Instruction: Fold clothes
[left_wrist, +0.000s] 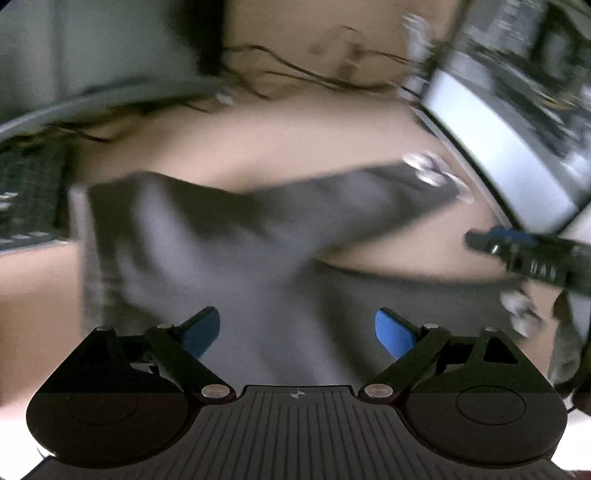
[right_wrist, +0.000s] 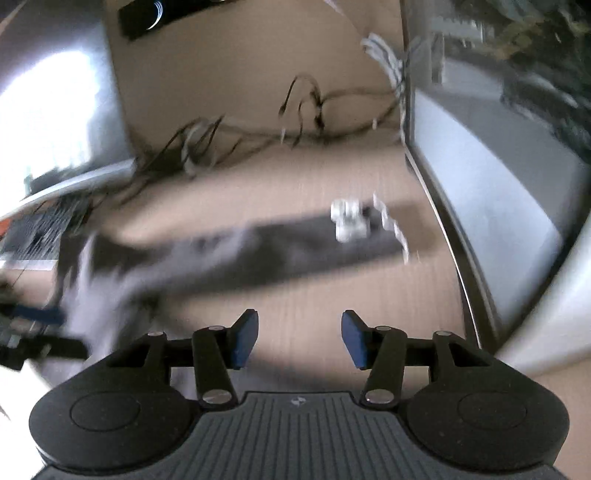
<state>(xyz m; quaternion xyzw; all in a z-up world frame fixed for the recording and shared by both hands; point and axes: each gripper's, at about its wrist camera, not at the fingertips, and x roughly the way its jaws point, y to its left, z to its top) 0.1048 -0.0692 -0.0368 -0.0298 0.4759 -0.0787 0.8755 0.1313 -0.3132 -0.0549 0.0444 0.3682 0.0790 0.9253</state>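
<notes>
A dark grey garment with white prints near its leg ends lies spread on a tan table; both views are motion-blurred. My left gripper is open just above the garment's near part, nothing between its blue pads. The right gripper shows at the right edge of the left wrist view. In the right wrist view the garment stretches across the table, and my right gripper is open and empty over bare table in front of it. The left gripper shows at the left edge there.
A keyboard lies at the left. Tangled cables lie along the back wall. A monitor or glossy panel stands at the right, close to the garment's leg end.
</notes>
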